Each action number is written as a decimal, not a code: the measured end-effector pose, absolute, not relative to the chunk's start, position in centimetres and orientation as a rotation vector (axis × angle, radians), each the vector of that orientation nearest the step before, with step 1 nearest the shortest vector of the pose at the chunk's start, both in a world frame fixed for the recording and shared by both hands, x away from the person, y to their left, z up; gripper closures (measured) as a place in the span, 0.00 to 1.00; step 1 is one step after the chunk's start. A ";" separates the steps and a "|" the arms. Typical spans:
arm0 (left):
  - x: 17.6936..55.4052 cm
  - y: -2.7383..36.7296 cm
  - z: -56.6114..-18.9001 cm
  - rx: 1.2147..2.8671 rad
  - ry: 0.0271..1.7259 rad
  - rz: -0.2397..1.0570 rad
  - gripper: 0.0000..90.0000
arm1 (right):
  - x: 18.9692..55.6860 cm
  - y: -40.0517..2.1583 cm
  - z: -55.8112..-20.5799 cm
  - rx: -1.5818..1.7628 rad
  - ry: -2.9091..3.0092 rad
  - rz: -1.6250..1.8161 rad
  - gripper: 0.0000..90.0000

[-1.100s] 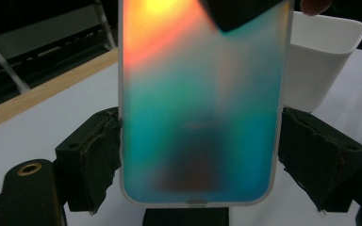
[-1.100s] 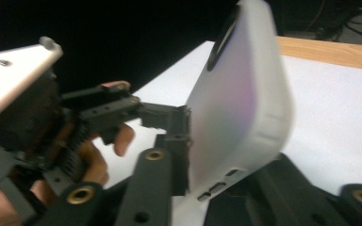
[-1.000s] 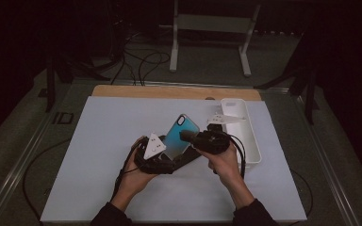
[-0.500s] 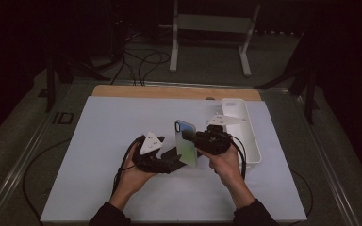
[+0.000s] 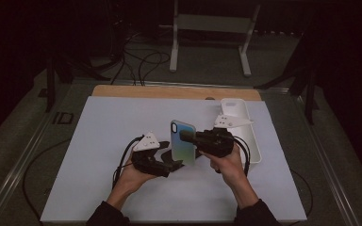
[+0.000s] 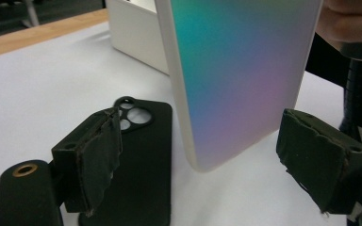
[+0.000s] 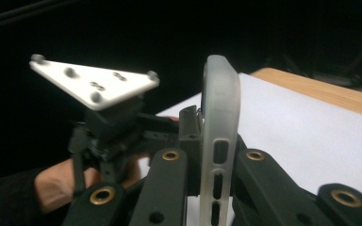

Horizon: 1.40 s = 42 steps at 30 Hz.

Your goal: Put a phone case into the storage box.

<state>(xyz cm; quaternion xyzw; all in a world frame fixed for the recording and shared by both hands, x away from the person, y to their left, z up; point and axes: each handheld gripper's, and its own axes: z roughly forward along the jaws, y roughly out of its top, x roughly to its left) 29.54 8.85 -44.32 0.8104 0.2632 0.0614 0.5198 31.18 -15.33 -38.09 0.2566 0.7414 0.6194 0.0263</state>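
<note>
Now the right gripper (image 5: 188,137) has the iridescent phone case (image 5: 182,148) pinched by its edge, jaws clamped tight on the thin rim, and it holds that case upright above the table (image 5: 99,132), long axis running roughly twelve to six in the high view. Just at nine o'clock of the case sits the left gripper (image 5: 172,162), jaws spread wide with nothing between the pads pressing. From the left gripper view, the case's lower corner (image 6: 245,94) hangs between the two open pads (image 6: 96,160), nearer the right-hand one, touching neither as far as one can tell. Below, a black phone case (image 6: 141,155) lies flat, camera cutout toward twelve. The left hand looks the nearer one to take over; a white tray (image 5: 250,136) waits at three o'clock.
</note>
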 end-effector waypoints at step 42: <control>29.2 9.7 -44.1 1.928 0.474 0.054 0.90 | 30.9 -15.5 -38.0 0.619 2.375 1.804 0.33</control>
